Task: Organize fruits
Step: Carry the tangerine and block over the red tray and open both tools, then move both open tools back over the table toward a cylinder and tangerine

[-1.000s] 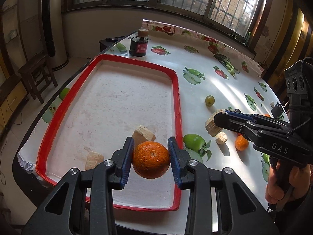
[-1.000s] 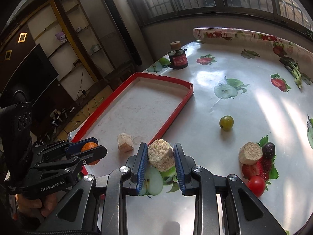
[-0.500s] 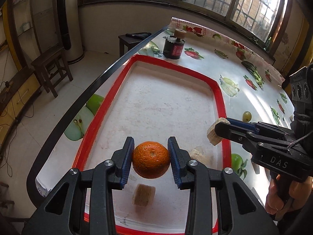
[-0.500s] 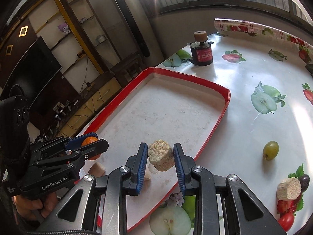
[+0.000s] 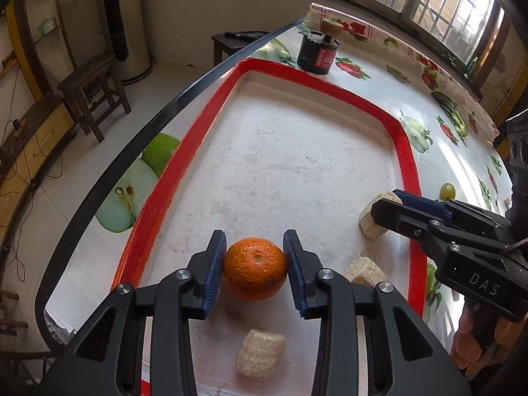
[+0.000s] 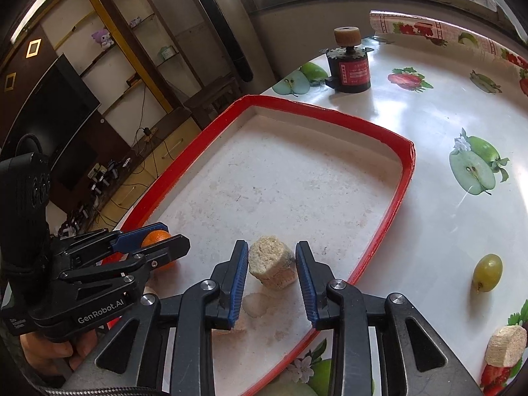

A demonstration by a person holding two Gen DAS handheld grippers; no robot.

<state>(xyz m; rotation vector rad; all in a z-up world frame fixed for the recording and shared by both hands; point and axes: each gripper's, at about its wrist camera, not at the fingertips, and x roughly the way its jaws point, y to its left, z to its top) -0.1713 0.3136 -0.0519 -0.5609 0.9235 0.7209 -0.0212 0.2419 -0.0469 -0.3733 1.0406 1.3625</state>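
My left gripper (image 5: pixel 254 270) has its jaws slightly parted around an orange (image 5: pixel 254 268) that rests on the floor of the red-rimmed white tray (image 5: pixel 184 165), near its front left. My right gripper (image 6: pixel 272 270) is open around a beige corn piece (image 6: pixel 270 264) that sits on the tray floor near the right rim; a gap shows at its right pad. Two more beige pieces (image 5: pixel 260 358) (image 5: pixel 364 272) lie in the tray near the orange. The right gripper also shows in the left wrist view (image 5: pixel 389 211).
A green grape (image 6: pixel 487 272) and another beige piece (image 6: pixel 506 345) lie on the fruit-print tablecloth right of the tray. A black cylinder with a red label (image 6: pixel 350 69) stands beyond the tray's far end. The table's left edge (image 5: pixel 99 191) runs beside the tray.
Both grippers came down into the tray. The orange and the beige piece now rest on the tray floor, and both sets of jaws have opened off them.
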